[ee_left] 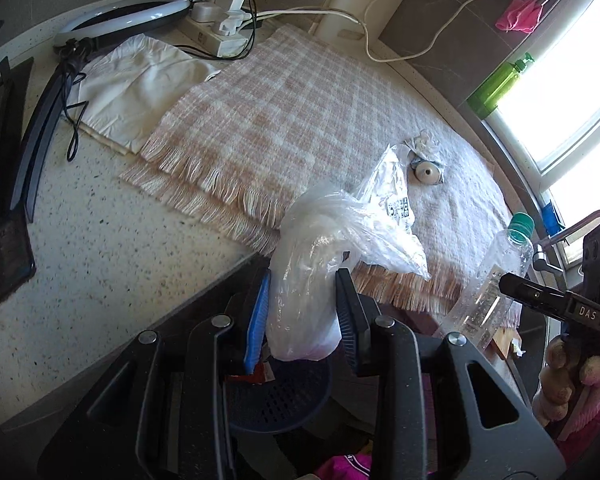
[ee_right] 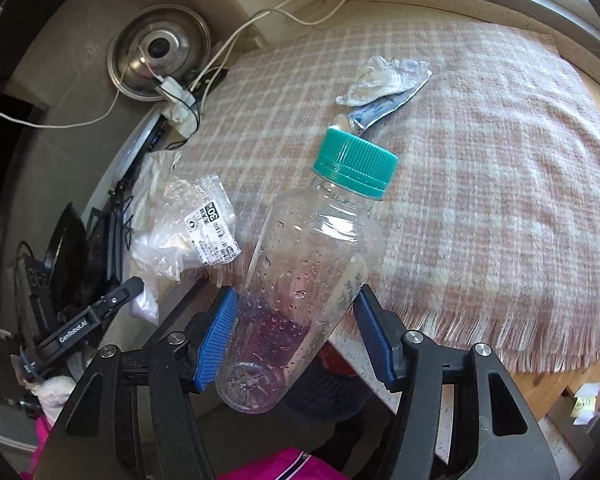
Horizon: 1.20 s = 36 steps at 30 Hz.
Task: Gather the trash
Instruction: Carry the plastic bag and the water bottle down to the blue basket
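Observation:
My left gripper (ee_left: 303, 312) is shut on a crumpled clear plastic bag (ee_left: 320, 256), held past the counter edge above a dark blue mesh bin (ee_left: 284, 404). My right gripper (ee_right: 296, 328) is shut on an empty clear plastic bottle (ee_right: 308, 272) with a teal cap (ee_right: 354, 164), tilted, above the same bin (ee_right: 332, 392). The bottle also shows in the left wrist view (ee_left: 496, 280). A crumpled white wrapper (ee_right: 384, 80) and a squeezed tube (ee_right: 376, 112) lie on the pink checked blanket (ee_right: 480, 184).
The blanket (ee_left: 268, 120) covers a speckled counter (ee_left: 100, 264). A white cloth (ee_left: 132, 84), ring light (ee_left: 120, 16), power strip with cables (ee_left: 220, 24) and a steel lid (ee_right: 158, 62) sit at the back. A green bottle (ee_left: 500, 84) stands by the window.

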Each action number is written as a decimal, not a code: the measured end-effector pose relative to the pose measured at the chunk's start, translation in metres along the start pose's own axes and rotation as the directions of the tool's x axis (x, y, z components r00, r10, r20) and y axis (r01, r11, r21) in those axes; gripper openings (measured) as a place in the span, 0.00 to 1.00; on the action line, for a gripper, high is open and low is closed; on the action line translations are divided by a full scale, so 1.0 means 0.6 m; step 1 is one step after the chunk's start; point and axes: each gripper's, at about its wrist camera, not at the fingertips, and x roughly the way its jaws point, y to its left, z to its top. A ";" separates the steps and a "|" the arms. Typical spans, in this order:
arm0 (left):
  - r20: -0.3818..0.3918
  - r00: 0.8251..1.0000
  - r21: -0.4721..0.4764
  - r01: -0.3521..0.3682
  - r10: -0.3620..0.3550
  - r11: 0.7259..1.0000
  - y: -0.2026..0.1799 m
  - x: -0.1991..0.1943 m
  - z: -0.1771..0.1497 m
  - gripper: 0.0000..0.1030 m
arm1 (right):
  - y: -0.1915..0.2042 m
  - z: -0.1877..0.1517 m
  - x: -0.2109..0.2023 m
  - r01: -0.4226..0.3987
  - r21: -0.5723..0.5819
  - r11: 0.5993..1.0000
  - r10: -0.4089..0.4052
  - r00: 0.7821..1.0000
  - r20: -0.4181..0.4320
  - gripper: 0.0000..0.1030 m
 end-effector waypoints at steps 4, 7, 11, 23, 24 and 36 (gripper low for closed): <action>-0.026 1.000 -0.004 -0.003 0.003 1.000 0.017 -0.003 -0.029 0.31 | 0.020 -0.029 0.017 0.017 -0.028 0.999 -0.018 1.000 -0.024 0.58; -0.045 0.999 -0.012 -0.001 0.000 1.000 0.029 -0.005 -0.050 0.31 | 0.036 -0.054 0.030 0.032 -0.054 0.998 -0.034 0.999 -0.037 0.58; -0.081 0.997 -0.012 -0.006 0.005 1.000 0.046 0.001 -0.080 0.31 | 0.051 -0.085 0.053 0.048 -0.073 0.996 -0.052 0.997 -0.060 0.58; -0.222 0.974 0.021 -0.030 0.034 0.999 0.077 0.059 -0.166 0.31 | 0.071 -0.165 0.124 0.135 -0.141 0.981 -0.150 0.984 -0.099 0.58; -0.232 0.972 0.025 -0.033 0.038 0.999 0.079 0.066 -0.172 0.31 | 0.071 -0.171 0.130 0.141 -0.141 0.980 -0.156 0.982 -0.102 0.58; -0.327 0.940 0.053 -0.082 0.095 0.995 0.111 0.131 -0.223 0.31 | 0.063 -0.213 0.203 0.186 -0.138 0.973 -0.206 0.967 -0.152 0.58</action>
